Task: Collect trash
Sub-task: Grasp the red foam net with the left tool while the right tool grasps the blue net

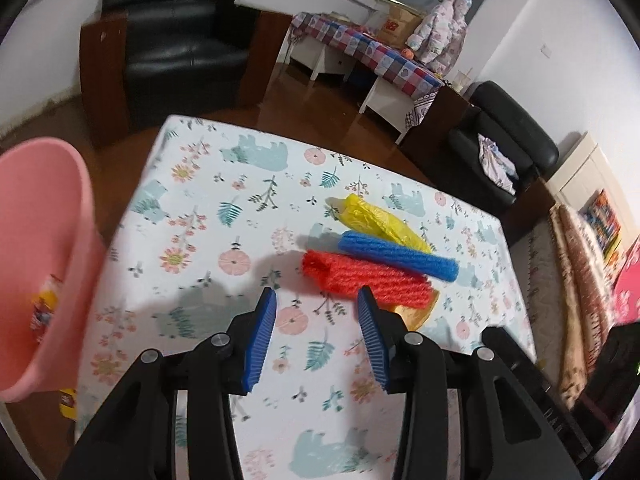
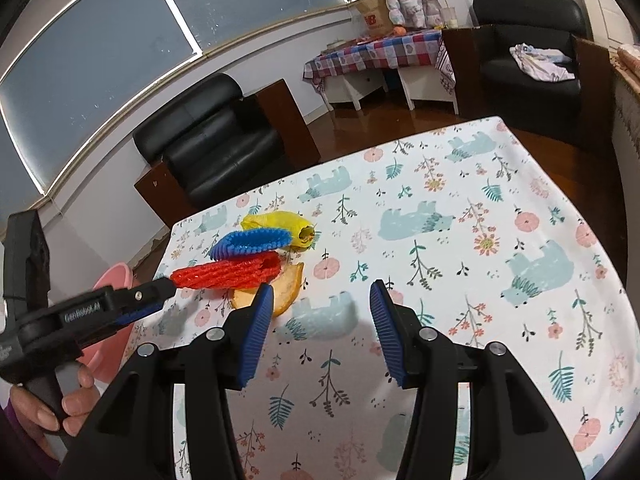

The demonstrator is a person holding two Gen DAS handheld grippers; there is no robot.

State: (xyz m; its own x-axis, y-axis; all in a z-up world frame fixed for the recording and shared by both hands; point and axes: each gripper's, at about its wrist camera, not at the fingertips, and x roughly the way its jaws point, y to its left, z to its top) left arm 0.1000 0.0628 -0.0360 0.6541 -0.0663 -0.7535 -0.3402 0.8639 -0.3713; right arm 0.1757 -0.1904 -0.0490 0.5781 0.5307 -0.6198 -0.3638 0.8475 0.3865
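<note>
Trash pile on the table, your left tool at the red net sleeve.

The red net sleeve (image 1: 366,280) lies flat, its long axis running left-near to right-far, alongside the blue net sleeve (image 1: 398,255) and yellow bag (image 1: 376,220). Your left tool (image 1: 317,300) is spread wide, its right finger touching the sleeve. Your right tool (image 2: 322,294) is also agape, the pile to its left. A pink bin (image 1: 44,248) stands at far left.

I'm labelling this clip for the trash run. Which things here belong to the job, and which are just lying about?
Job:
red foam net
blue foam net
yellow bag
orange peel
pink bin
left claw, open, near the red net
right claw, open

Lying about:
black armchair
checked-cloth table
clothes on second armchair
</note>
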